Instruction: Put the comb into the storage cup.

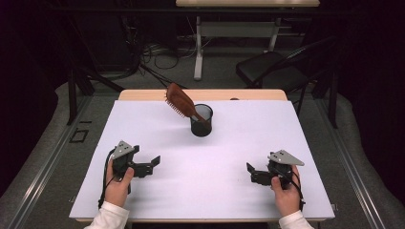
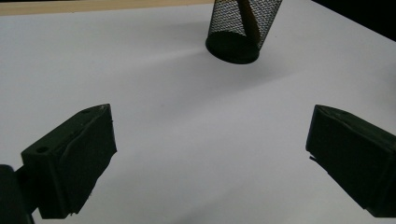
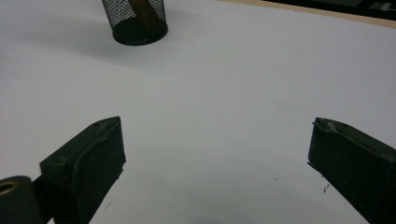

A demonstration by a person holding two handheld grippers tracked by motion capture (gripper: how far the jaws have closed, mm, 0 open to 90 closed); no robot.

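Observation:
A black mesh cup (image 1: 201, 120) stands on the white sheet (image 1: 239, 138), a little behind its middle. In it stands a brown hairbrush (image 1: 180, 100), handle down, its head leaning up and to the left over the rim. My left gripper (image 1: 152, 165) rests low near the front left, open, pointing right with nothing between its jaws. Mirroring it at the front right, my right gripper (image 1: 250, 174) is also open with nothing in it. The left gripper view has the cup (image 2: 233, 28) far beyond the gripper (image 2: 210, 121). In the right gripper view the cup (image 3: 135, 21) lies far ahead of the gripper (image 3: 215, 123).
The wooden table edge (image 1: 143, 94) shows behind the sheet. A black chair (image 1: 272, 67) stands on the floor at the back right. Another table's leg (image 1: 198, 47) and loose cables (image 1: 157, 55) lie farther back. White sheet stretches between both grippers and the cup.

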